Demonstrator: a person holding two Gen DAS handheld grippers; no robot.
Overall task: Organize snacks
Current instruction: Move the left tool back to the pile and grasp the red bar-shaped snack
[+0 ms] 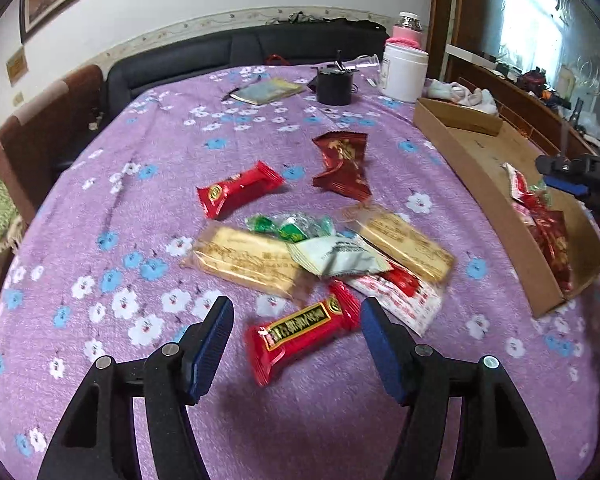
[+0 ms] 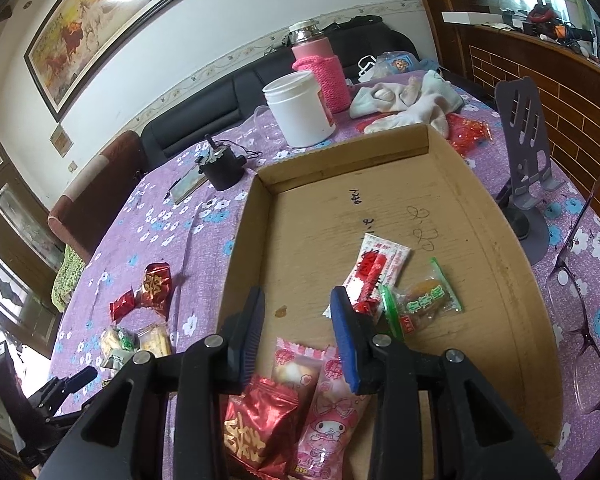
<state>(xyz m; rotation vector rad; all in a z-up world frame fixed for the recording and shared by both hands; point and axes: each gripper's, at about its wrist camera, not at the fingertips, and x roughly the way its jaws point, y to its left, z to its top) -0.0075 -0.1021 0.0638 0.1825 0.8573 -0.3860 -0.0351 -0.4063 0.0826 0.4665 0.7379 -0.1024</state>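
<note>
My left gripper (image 1: 296,340) is open, low over the purple tablecloth, with a red bar snack (image 1: 302,334) lying between its blue pads. Beyond it lie two yellow biscuit packs (image 1: 246,262), a white packet (image 1: 336,256), green candies (image 1: 296,226), another red bar (image 1: 238,194) and a dark red pouch (image 1: 342,166). My right gripper (image 2: 298,336) is open and empty above the cardboard box (image 2: 480,216), which holds a dark red pouch (image 2: 258,428), pink packets (image 2: 328,408), a red-white packet (image 2: 374,270) and a green-edged candy (image 2: 424,304).
A white tub (image 2: 300,110), pink-sleeved flask (image 2: 322,70), black pot (image 2: 222,168), notebook (image 1: 266,90) and socks (image 2: 408,100) stand at the table's far side. A grey phone stand (image 2: 524,152) and glasses (image 2: 580,320) lie right of the box. A dark sofa is behind.
</note>
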